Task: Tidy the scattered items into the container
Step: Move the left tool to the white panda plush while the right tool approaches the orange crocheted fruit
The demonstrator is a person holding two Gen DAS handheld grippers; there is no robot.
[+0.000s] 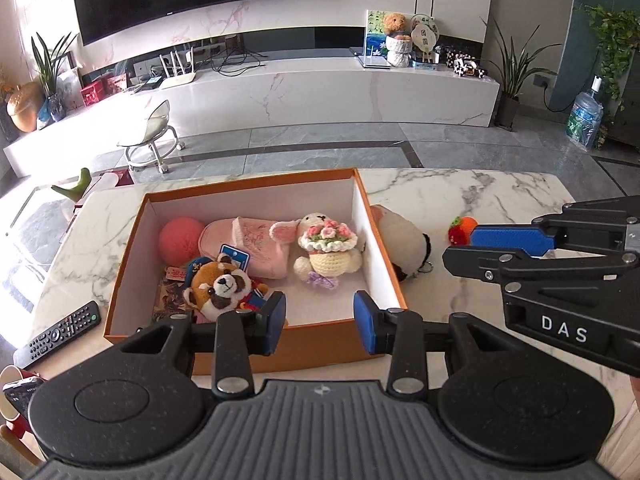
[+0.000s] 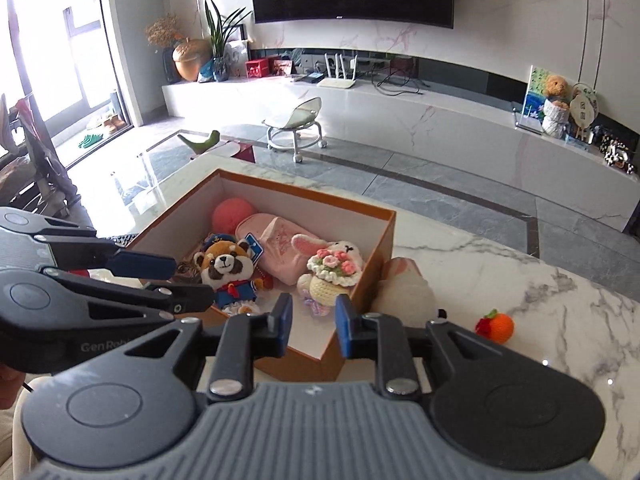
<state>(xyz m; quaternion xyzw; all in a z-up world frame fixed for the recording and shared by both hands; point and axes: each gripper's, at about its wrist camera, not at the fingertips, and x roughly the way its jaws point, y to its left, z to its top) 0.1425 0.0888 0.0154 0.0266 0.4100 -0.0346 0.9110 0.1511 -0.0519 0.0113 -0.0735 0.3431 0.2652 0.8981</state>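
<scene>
Both the left gripper (image 1: 320,322) and right gripper (image 2: 313,326) hover with jaws apart, holding nothing, over the orange box's (image 1: 256,344) near wall. A white plush (image 1: 402,236) lies half hidden behind the box's right wall; the crochet orange (image 2: 496,326) sits nearer the table's (image 2: 560,300) right edge.

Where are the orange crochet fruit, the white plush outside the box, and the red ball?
orange crochet fruit (image 2: 500,326): right wrist view, orange body.
white plush (image 1: 400,236): left wrist view, white back.
red ball (image 1: 181,240): left wrist view, centre.

Mid-frame, the orange cardboard box (image 1: 256,344) holds soft toys; the parted left gripper (image 1: 319,322) hangs over its near wall.
</scene>
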